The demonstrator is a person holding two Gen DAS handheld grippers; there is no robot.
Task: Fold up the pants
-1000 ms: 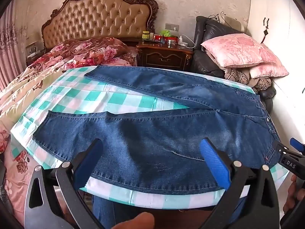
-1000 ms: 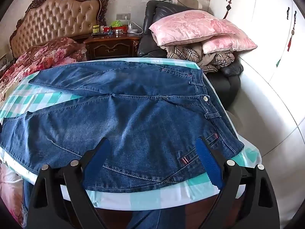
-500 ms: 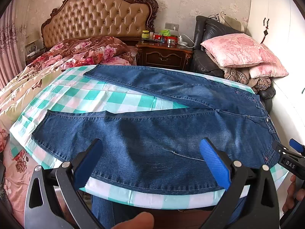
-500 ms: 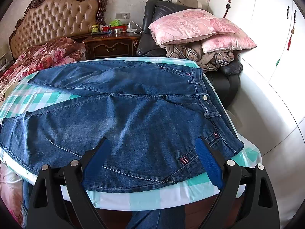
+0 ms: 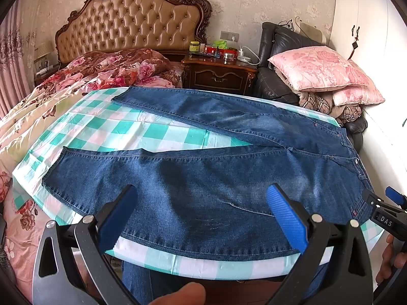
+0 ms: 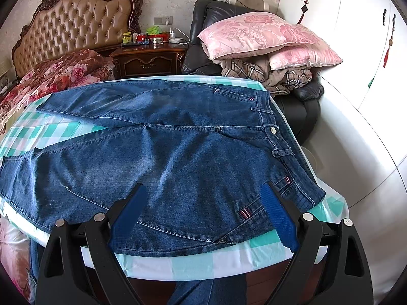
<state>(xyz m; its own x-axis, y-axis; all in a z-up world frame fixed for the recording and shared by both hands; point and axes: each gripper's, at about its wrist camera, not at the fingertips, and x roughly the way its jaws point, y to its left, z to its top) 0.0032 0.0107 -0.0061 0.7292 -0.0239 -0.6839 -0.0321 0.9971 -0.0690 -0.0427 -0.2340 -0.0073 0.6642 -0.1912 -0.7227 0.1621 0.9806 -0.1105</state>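
Observation:
Blue jeans [image 5: 208,180] lie spread flat on a table covered with a green and white checked cloth [image 5: 142,134], legs apart to the left, waistband to the right. They also show in the right wrist view [image 6: 162,157], with the waist button [image 6: 273,129] at the right. My left gripper [image 5: 201,211] is open and empty above the near leg's front edge. My right gripper [image 6: 203,208] is open and empty above the hip and pocket near the front edge. The right gripper's tip [image 5: 389,203] shows at the right of the left wrist view.
A bed with a floral quilt [image 5: 96,68] and tufted headboard stands behind left. A wooden nightstand [image 5: 218,73] with bottles is behind the table. A black chair piled with pink pillows [image 6: 262,38] stands behind right. White wardrobe doors [image 6: 356,38] are at the right.
Both grippers stay open. The views shift only slightly; the jeans have not moved.

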